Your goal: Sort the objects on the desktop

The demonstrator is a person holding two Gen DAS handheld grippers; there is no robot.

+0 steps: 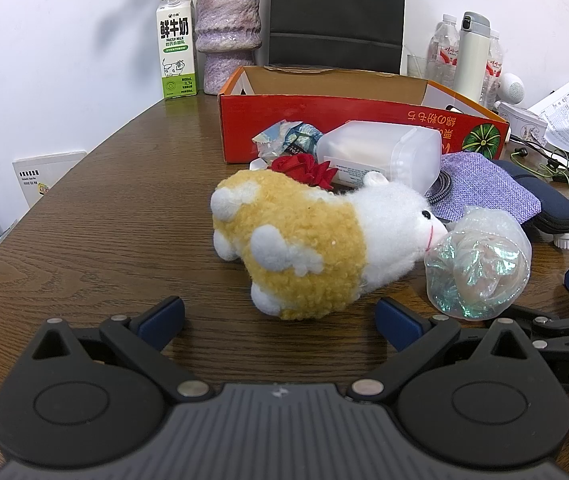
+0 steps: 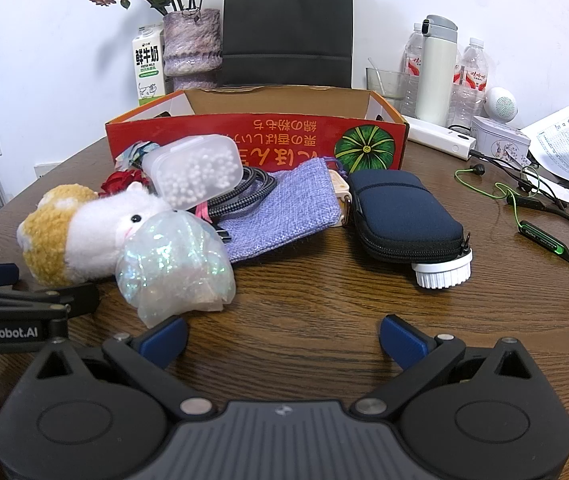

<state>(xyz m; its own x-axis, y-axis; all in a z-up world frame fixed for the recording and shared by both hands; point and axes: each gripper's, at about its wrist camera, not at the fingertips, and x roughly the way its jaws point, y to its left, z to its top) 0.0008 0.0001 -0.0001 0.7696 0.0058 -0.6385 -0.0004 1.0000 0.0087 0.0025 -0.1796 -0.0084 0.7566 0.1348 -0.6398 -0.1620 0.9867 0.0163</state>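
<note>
A yellow and white plush toy (image 1: 304,240) lies on its side on the brown wooden table, just ahead of my open, empty left gripper (image 1: 280,318). It also shows in the right wrist view (image 2: 80,232). A clear bag of iridescent film (image 2: 174,258) lies against the toy's face, just ahead of my open, empty right gripper (image 2: 282,340). Behind them lie a clear box of white beads (image 2: 196,168), a purple cloth pouch (image 2: 284,212), a navy zip case (image 2: 400,216), a white cap (image 2: 442,270) and a red fabric rose (image 1: 308,170). An open red cardboard box (image 2: 256,136) stands behind the pile.
A milk carton (image 1: 176,48), a purple vase (image 1: 228,36) and a black paper bag (image 2: 288,24) stand at the back wall. Bottles and a white flask (image 2: 438,72), a tin, papers and green earphones (image 2: 540,236) crowd the right side.
</note>
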